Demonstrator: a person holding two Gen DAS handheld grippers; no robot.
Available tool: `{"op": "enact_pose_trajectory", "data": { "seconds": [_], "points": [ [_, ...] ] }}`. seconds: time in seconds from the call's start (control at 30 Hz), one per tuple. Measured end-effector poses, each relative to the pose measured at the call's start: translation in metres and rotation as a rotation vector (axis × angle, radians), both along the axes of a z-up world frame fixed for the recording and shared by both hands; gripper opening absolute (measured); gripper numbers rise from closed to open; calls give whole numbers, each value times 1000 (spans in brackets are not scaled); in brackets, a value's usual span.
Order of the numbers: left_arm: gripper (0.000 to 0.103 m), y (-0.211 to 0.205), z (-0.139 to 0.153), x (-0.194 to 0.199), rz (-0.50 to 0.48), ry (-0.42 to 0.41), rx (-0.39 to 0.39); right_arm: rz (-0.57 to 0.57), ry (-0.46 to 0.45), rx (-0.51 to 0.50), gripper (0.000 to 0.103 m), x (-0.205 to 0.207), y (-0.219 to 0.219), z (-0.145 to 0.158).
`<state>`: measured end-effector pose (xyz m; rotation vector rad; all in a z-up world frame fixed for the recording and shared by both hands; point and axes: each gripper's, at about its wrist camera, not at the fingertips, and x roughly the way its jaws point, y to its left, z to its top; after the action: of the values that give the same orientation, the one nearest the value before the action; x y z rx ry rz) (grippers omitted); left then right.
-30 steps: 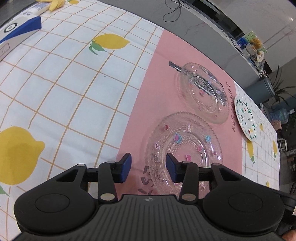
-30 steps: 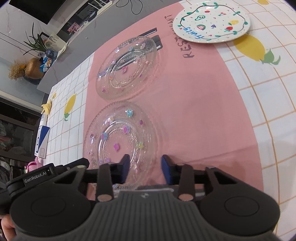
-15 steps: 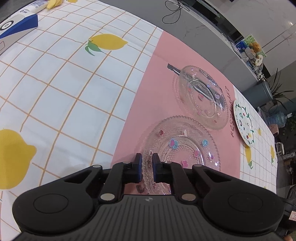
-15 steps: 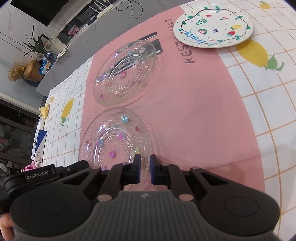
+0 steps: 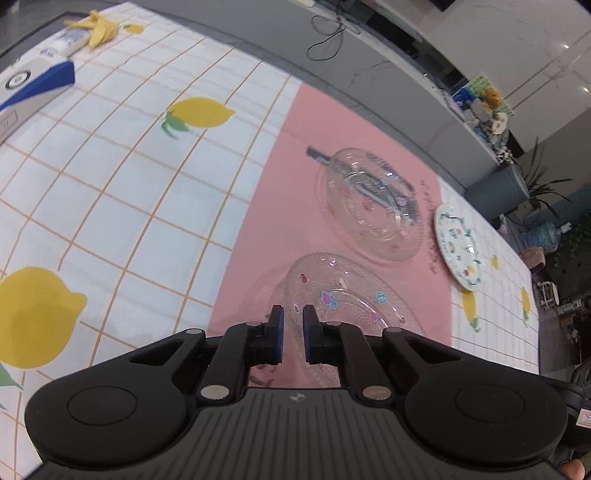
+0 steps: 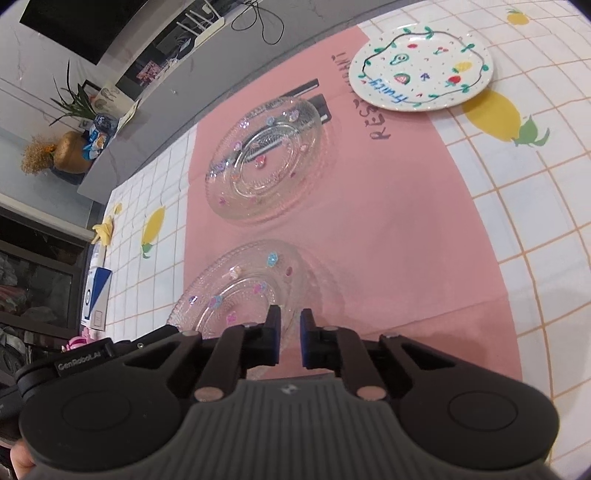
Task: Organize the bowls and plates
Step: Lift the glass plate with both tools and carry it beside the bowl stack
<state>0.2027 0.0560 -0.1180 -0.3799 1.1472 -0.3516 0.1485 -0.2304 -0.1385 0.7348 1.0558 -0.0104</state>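
A clear glass plate with small coloured flowers (image 5: 343,306) (image 6: 240,295) hangs a little above the pink mat (image 5: 266,221), casting a shadow on it. My left gripper (image 5: 293,321) is shut on its left rim. On the opposite rim my right gripper (image 6: 290,325) is shut too. A second glass plate of the same kind (image 5: 369,210) (image 6: 269,162) lies on the mat just beyond. Further right, a white plate painted with fruit (image 5: 458,247) (image 6: 421,70) rests at the mat's edge on the lemon-print cloth.
A blue and white box (image 5: 33,85) and a yellow peel-like object (image 5: 98,27) lie at the far left of the table. Behind the table's far edge (image 5: 332,92) runs a grey counter with a cable (image 5: 328,40).
Both grippers went from open to shut on the near glass plate's rims. The plate then rose slightly off the mat with them.
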Motion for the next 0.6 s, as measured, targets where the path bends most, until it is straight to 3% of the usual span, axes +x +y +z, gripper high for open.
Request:
{"op": "enact_pose_trajectory", "data": {
  "seconds": [0.27, 0.6],
  "points": [
    [11, -10, 25, -14, -10, -36, 8, -11, -39, 3, 9, -19, -8, 24],
    [11, -44, 82, -55, -50, -145, 0, -62, -129, 45, 9, -61, -41, 60]
  ]
}}
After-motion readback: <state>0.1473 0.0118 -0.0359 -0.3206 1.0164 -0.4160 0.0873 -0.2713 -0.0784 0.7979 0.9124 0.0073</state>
